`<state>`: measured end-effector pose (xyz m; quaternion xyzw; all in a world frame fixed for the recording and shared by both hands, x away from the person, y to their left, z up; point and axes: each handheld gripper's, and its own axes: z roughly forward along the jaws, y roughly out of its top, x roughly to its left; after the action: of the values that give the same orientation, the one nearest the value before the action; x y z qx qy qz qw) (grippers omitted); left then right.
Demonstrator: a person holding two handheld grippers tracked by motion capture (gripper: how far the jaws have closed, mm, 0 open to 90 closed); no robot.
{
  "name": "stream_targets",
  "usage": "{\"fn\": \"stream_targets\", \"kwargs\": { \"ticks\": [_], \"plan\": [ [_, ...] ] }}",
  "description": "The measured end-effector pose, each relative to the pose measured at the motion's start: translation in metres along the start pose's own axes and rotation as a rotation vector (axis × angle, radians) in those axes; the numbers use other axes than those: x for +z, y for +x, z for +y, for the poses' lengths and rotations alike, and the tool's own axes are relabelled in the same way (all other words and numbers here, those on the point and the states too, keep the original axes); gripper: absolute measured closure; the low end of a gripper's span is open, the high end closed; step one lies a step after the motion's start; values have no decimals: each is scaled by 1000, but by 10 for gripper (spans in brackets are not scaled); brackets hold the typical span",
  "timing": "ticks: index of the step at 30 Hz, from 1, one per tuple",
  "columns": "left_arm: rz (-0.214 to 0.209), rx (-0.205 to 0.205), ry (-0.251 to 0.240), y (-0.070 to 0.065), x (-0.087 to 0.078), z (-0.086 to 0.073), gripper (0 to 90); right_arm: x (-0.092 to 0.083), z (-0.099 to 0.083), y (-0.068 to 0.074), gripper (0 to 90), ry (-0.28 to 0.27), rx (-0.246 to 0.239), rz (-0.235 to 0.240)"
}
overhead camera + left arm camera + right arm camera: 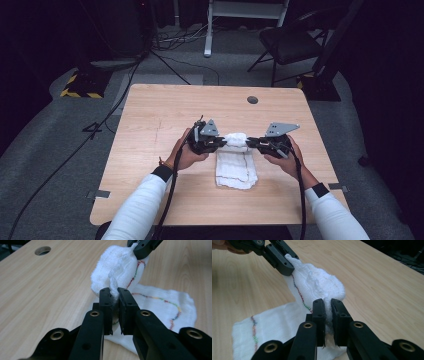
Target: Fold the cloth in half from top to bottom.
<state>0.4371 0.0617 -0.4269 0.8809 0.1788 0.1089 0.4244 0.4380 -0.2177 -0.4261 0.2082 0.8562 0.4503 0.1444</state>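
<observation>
On the left, the left gripper point(216, 143) pinches one far corner of the white cloth point(235, 167), its jaws pressed together on a thin bunch of fabric. The cloth lies mid-table point(150, 115), its far edge lifted, the near part flat. On the right, the right gripper point(252, 142) is clamped on the other far corner. Each grip takes little fabric, so a sideways tug could probably pull a corner free. Uneven lifting would likely skew the fold, and the near edge may drag along.
</observation>
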Motion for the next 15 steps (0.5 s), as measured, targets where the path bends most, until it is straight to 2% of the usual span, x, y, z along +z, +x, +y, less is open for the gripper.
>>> {"fn": "stream_targets", "kwargs": {
  "ticks": [9, 15],
  "plan": [
    [-33, 42, 38, -22, -1, -11, 813, -10, -16, 24, 822, 44, -54, 44],
    [-63, 77, 72, -39, -3, -19, 812, -15, -29, 34, 819, 67, -48, 70]
  ]
}}
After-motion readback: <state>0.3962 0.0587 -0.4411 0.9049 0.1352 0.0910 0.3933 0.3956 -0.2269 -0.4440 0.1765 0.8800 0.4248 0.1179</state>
